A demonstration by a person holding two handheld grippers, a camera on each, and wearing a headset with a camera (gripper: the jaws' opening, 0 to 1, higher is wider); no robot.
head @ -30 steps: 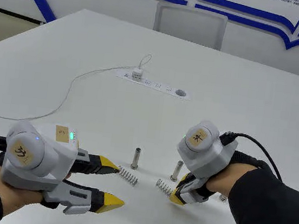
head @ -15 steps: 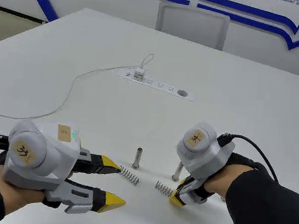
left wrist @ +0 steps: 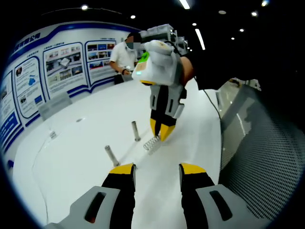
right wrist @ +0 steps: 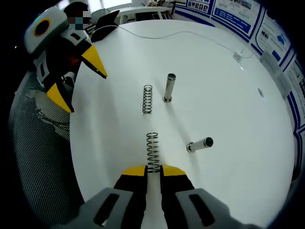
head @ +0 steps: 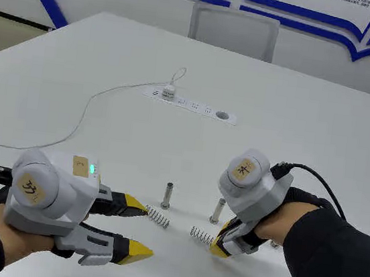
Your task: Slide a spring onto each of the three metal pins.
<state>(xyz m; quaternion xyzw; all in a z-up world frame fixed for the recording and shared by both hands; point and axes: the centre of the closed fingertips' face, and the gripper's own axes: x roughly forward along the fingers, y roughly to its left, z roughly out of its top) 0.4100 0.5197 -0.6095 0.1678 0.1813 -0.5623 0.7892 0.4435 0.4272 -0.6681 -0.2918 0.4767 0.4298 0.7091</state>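
Tan stickers (head: 30, 188) with handwritten marks are being carried on the round white plastic housings of both grippers, but the marks are too small to be read. Lettering on the blue-bordered wall boards (left wrist: 62, 67) is likewise being left unread. One coiled wire spring (right wrist: 152, 151) is being pinched by its end between the pressed-together yellow tips of the right gripper (right wrist: 152, 170). It is being held low over the smooth white table (head: 106, 122), to the right of the left pin (head: 167, 195) and nearer the person. That pin, a short shiny metal cylinder with a wider cap, is being seen upright. A second spring (head: 157, 216) is being left lying flat just beside it, on the person's side. A second pin (head: 217, 211) of the same shape is being seen further right, just beyond the held spring. The left gripper (head: 144, 229) is being held left of the left pin, its yellow-tipped black jaws spread wide and gripping nothing.
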